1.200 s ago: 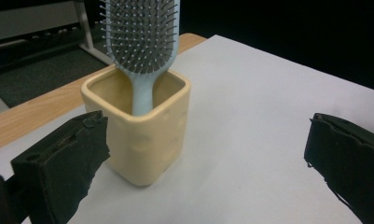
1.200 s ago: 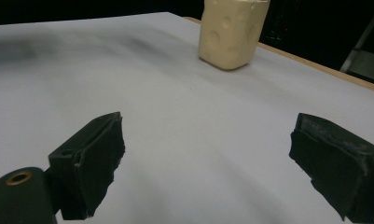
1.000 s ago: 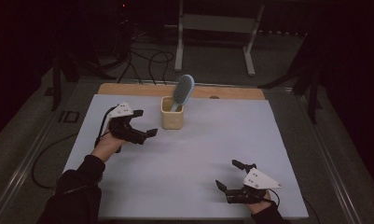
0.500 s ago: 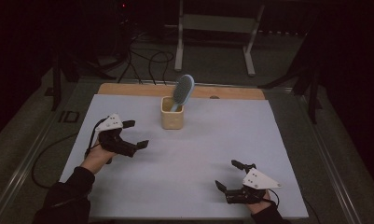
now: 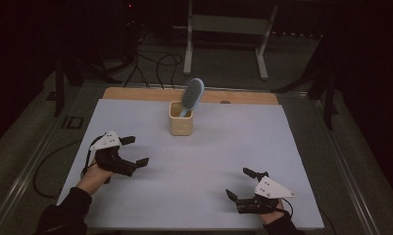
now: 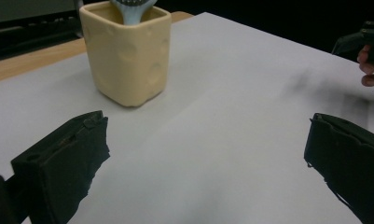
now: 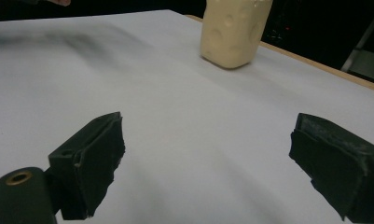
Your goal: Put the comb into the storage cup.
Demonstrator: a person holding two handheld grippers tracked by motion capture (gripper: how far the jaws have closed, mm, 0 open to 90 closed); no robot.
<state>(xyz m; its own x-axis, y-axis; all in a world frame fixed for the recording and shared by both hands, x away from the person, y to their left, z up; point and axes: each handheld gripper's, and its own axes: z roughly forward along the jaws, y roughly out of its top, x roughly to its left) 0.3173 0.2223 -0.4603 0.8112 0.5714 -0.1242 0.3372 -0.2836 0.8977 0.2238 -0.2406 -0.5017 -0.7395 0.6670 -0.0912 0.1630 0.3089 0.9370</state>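
A cream square cup [image 5: 180,125] stands near the back middle of the white table [image 5: 208,156], with a grey-blue hairbrush [image 5: 191,95] standing in it, head up. The cup [image 6: 127,52] is ahead of my left gripper [image 5: 135,151], which is open and empty at the table's left. My right gripper [image 5: 239,183] rests open and empty near the front right edge. From the right gripper view the cup [image 7: 234,30] is far ahead. In their own views both pairs of black jaws are spread wide over bare table.
A wooden strip [image 5: 135,93] runs along the table's far edge. Beyond it stand a metal frame [image 5: 228,29] and loose cables [image 5: 150,63] on a dark floor. The person's other hand [image 6: 371,67] shows at the right of the left gripper view.
My left gripper has drawn back from beside the cup toward the front left of the table, staying open. The right gripper has not moved.
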